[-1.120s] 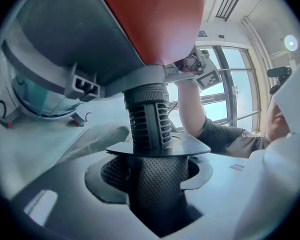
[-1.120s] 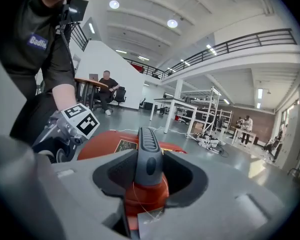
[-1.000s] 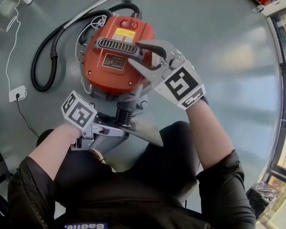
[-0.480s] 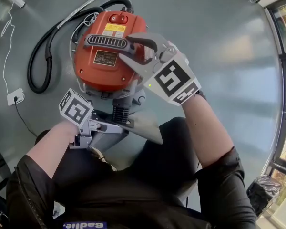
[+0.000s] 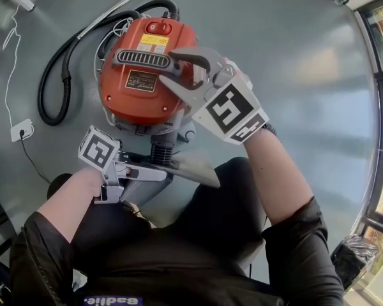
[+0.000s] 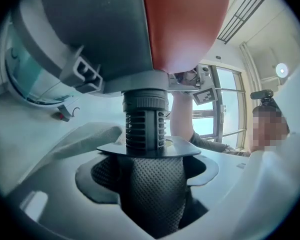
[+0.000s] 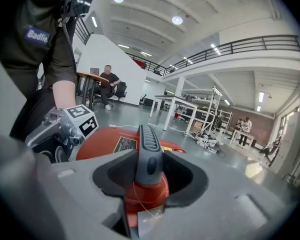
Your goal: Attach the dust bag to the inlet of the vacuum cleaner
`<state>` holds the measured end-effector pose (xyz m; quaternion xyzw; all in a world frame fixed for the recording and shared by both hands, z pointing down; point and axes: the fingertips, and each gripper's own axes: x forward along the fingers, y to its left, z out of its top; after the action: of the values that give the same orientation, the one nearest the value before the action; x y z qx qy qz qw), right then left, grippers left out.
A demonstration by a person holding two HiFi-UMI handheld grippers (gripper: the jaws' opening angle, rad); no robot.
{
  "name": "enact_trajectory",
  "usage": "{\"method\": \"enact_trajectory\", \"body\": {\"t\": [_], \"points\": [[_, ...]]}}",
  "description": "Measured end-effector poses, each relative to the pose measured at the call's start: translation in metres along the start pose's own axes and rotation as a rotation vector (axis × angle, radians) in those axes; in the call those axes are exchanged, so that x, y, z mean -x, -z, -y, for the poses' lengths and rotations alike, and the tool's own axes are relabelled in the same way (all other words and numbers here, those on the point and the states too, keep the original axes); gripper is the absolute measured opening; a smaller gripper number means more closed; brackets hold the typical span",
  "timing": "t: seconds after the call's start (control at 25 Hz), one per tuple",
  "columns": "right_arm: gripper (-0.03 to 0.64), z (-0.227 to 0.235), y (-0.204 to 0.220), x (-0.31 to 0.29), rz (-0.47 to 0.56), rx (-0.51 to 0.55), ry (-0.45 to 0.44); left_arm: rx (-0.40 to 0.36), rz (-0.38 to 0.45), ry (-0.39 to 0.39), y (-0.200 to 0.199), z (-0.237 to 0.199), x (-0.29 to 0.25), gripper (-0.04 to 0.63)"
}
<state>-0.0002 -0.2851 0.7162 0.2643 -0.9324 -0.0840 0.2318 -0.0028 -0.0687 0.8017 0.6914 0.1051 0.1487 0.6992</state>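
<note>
The orange vacuum cleaner (image 5: 137, 85) stands on the grey floor. Its ribbed grey inlet (image 5: 161, 150) (image 6: 145, 121) points toward me. The dust bag's dark flat collar (image 6: 150, 149) sits around the inlet, and the bag's mesh fabric (image 6: 152, 194) hangs below it. From the left, my left gripper (image 5: 159, 171) (image 6: 150, 184) reaches level to the bag. Its jaws are opening, with the mesh between them and gaps on both sides. My right gripper (image 5: 182, 69) (image 7: 149, 179) is shut on the vacuum's grey handle (image 5: 147, 58) (image 7: 147, 144).
A black hose (image 5: 51, 88) loops left of the vacuum, with a metal wand (image 5: 118, 8) behind it. A white socket block (image 5: 22, 127) and its cable lie at the far left. My dark-clothed legs (image 5: 198, 234) are close below the bag. A person (image 7: 108, 81) sits at a distant table.
The left gripper has rolled slightly and its jaws have spread apart around the bag. The right gripper keeps its hold on the handle. The vacuum sits a little higher and further left in the head view.
</note>
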Motion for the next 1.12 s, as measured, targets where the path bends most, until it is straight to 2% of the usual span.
{"method": "enact_trajectory", "body": {"t": [0.08,0.4,0.6,0.84,1.04,1.12], "points": [[0.143,0.000,0.000,0.000,-0.004,-0.008,0.004,0.003,0.006,-0.021,-0.001,-0.005,0.000,0.363],[0.141,0.001,0.002,-0.001,0.001,-0.025,0.017,0.001,0.006,-0.026,-0.004,-0.008,-0.002,0.357],[0.143,-0.001,-0.002,0.000,-0.001,-0.009,-0.010,-0.084,-0.051,-0.075,-0.004,-0.012,0.013,0.359],[0.144,-0.001,0.000,-0.001,-0.016,-0.018,-0.003,-0.113,-0.091,-0.080,-0.011,-0.015,0.004,0.362],[0.143,0.000,0.001,-0.002,-0.025,-0.009,0.013,-0.069,-0.049,-0.037,-0.016,-0.010,-0.002,0.360],[0.143,-0.001,0.000,-0.002,-0.025,-0.002,0.010,-0.088,-0.041,-0.048,-0.017,-0.010,0.000,0.360]]}}
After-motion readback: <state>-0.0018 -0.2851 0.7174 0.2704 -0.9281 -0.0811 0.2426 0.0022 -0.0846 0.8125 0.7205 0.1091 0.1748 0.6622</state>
